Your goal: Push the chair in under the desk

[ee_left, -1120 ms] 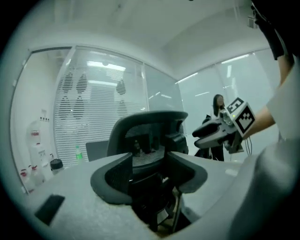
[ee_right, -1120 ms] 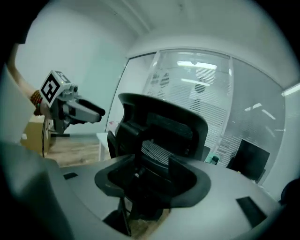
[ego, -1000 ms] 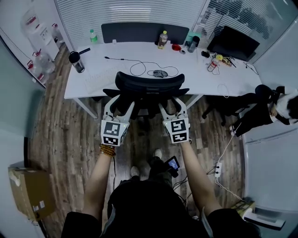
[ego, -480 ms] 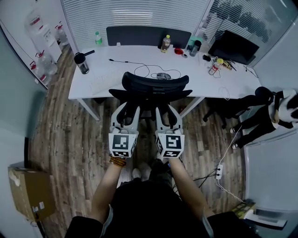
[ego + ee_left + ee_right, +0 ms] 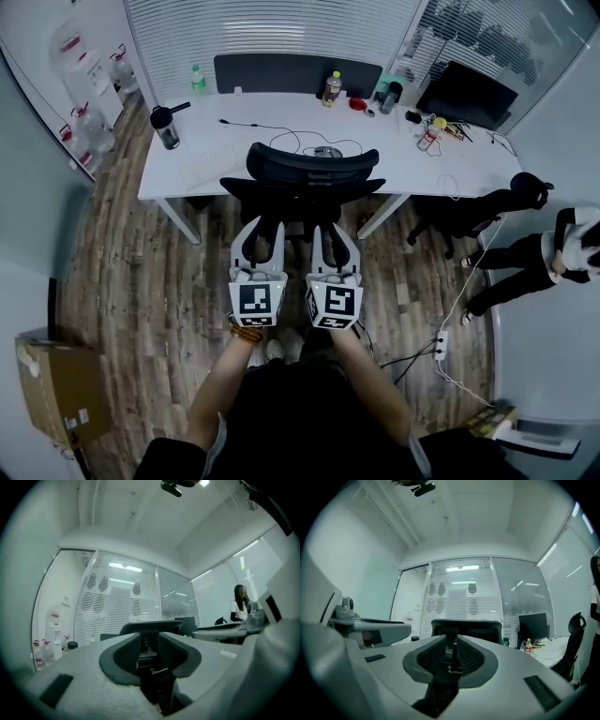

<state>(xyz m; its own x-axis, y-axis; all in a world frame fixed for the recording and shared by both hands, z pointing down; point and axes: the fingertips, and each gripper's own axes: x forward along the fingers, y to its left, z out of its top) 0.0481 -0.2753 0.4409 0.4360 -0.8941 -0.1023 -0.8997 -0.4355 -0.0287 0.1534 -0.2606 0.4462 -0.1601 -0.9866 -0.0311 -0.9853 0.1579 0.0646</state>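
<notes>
- Now, head view: your left gripper (image 5: 263, 234) and right gripper (image 5: 334, 234) have drawn back off the chair (image 5: 305, 173), which stands at twelve o'clock with its seat under the desk (image 5: 178, 183); push judged done.
- Left gripper view: jaws just been closing, narrow, empty.
- Right gripper view: likewise closing, narrower, empty.

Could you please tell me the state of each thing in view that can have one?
Chair: upright, pushed in against the desk.
Left gripper: jaws just been closing, small gap, nothing between, clear of chair.
Right gripper: jaws just been closing, narrower gap, nothing between, clear of chair.
Monitor: screen dark.
Yellow-capped bottle: upright, cap on.
Black flask: upright.
</notes>
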